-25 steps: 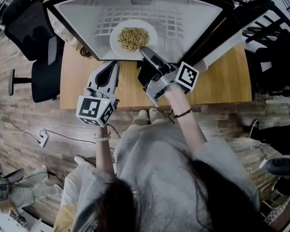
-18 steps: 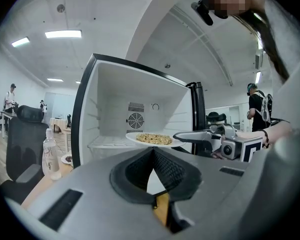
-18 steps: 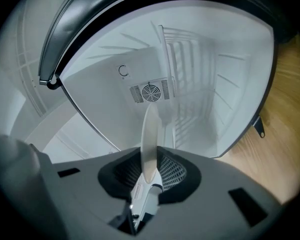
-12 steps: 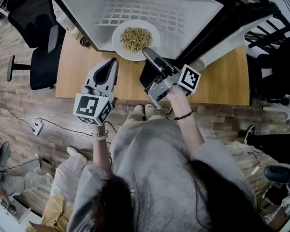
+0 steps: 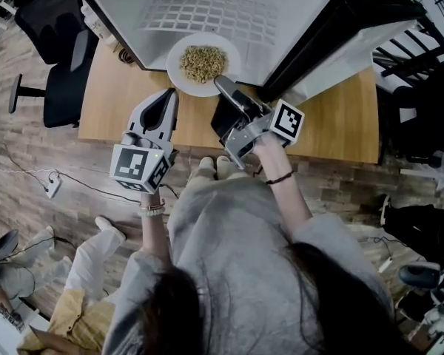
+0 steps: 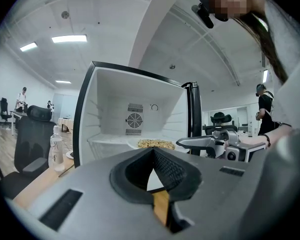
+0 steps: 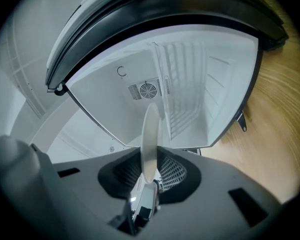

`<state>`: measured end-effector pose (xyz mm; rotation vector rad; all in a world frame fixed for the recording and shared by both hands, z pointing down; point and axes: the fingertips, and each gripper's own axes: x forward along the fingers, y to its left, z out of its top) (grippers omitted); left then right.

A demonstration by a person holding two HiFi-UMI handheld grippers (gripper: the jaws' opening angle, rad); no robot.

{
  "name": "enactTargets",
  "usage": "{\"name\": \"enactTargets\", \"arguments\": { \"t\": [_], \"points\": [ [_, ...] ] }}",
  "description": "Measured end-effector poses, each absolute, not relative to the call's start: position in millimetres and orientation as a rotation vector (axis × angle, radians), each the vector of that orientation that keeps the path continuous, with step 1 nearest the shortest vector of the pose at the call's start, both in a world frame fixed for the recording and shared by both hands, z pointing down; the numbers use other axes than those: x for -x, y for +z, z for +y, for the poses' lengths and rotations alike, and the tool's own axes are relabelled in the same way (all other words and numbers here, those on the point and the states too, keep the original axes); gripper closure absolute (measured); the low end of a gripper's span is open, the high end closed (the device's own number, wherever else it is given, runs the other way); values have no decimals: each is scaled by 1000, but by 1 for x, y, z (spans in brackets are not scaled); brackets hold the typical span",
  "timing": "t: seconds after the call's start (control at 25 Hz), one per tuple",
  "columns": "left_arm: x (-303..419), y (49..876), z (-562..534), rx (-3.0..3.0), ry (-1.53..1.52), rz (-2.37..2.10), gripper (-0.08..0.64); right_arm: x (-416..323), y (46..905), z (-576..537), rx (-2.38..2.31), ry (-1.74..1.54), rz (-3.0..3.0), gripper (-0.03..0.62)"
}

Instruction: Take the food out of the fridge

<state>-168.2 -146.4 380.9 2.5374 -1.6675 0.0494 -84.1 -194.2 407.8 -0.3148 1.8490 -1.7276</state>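
Head view: against the fridge (image 5: 281, 21), the plate (image 5: 186, 80) of food (image 5: 202, 61) has slid outward, now half over the table (image 5: 333, 124), its rim clamped in the right gripper (image 5: 223, 86); the left gripper (image 5: 166, 98) is closed and empty.

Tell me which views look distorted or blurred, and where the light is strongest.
Head view: wide-angle bend curves the table; the fridge interior is brightest, nearly washed out. Left gripper view: fisheye with dark corners, ceiling lamps glare. Right gripper view: fisheye; the plate edge, close up, is blurred.
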Motion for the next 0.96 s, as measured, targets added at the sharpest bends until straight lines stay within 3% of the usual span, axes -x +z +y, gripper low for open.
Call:
{"name": "enactTargets", "arguments": {
  "t": [0.96],
  "points": [
    [154,385,-143,-2496,38,-1721,552,70,416,-191,282,-1767,1866,517]
  ]
}}
